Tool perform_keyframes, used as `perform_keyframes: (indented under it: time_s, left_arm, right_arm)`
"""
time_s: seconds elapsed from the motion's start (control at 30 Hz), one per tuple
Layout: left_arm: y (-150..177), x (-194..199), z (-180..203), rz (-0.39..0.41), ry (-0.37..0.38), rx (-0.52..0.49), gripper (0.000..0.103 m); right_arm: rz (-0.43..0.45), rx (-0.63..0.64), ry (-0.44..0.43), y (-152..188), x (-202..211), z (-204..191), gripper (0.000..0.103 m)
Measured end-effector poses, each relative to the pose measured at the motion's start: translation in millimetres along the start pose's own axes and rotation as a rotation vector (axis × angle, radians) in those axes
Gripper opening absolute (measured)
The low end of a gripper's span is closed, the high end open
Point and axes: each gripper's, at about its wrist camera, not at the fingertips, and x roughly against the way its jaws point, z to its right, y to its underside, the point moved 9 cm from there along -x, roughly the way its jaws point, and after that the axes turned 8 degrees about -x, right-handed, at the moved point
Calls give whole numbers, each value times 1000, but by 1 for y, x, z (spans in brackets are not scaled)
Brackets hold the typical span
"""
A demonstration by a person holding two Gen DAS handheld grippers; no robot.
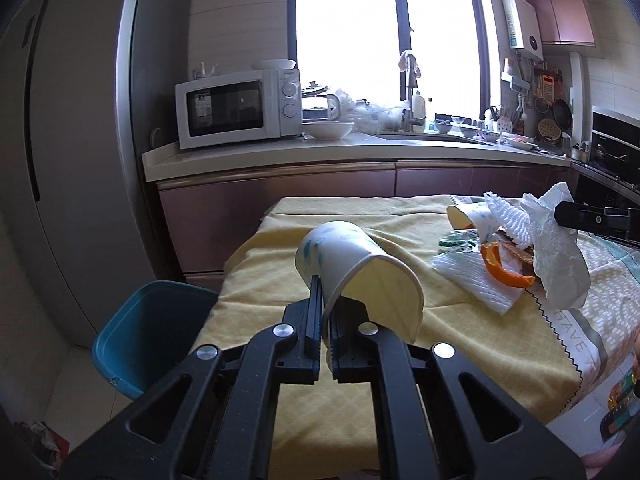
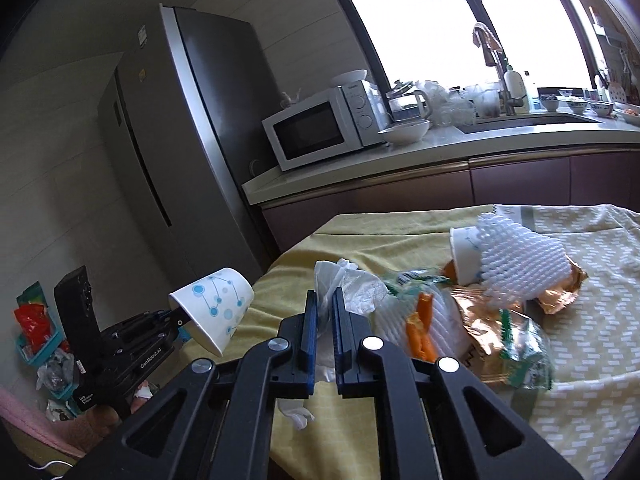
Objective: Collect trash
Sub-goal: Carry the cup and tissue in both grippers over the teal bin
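My left gripper (image 1: 326, 304) is shut on the rim of a white paper cup with blue dots (image 1: 352, 264), which lies tilted above the yellow tablecloth (image 1: 280, 280). The right wrist view shows that cup (image 2: 216, 304) at the left, held by the left gripper (image 2: 180, 316). My right gripper (image 2: 325, 308) is shut on a crumpled white plastic bag (image 2: 352, 288). In the left wrist view the bag (image 1: 560, 256) hangs from the right gripper (image 1: 564, 214) over the trash pile. The pile holds a second paper cup (image 2: 466, 252), a foam fruit net (image 2: 520, 264), orange peel (image 2: 420, 332) and snack wrappers (image 2: 480, 320).
A blue bin (image 1: 148, 332) stands on the floor at the table's left edge. Behind the table runs a counter with a microwave (image 1: 240, 108), a bowl (image 1: 328, 130) and a sink. A tall fridge (image 2: 168, 132) stands at the left. Packets lie on the floor (image 2: 36, 324).
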Motion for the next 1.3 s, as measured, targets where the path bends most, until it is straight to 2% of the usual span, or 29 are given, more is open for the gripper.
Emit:
perform_keyframes:
  time_s: [0.37,0.57,0.83,1.2,1.3]
  left_arm:
    - [17,14,-130,-36,-268,72,4]
    - [39,-3,-188,-103,-358,84,4]
    - [67,-47,-228,-198,-382,124,4]
    - [98,-100,-239,-294,-346,152,4]
    - [104,-109,-241,-310,-347,164,8]
  right_arm:
    - [-164,166,-209,4,-112,-113,6]
    - [-233,209,-268,10,-171,-153,6]
    - [-347,218,-283,24,-243,-183,7]
    - [-505,205,-181,60,-309,-179,12]
    - [-527,189,-165,63,-313,-175,16]
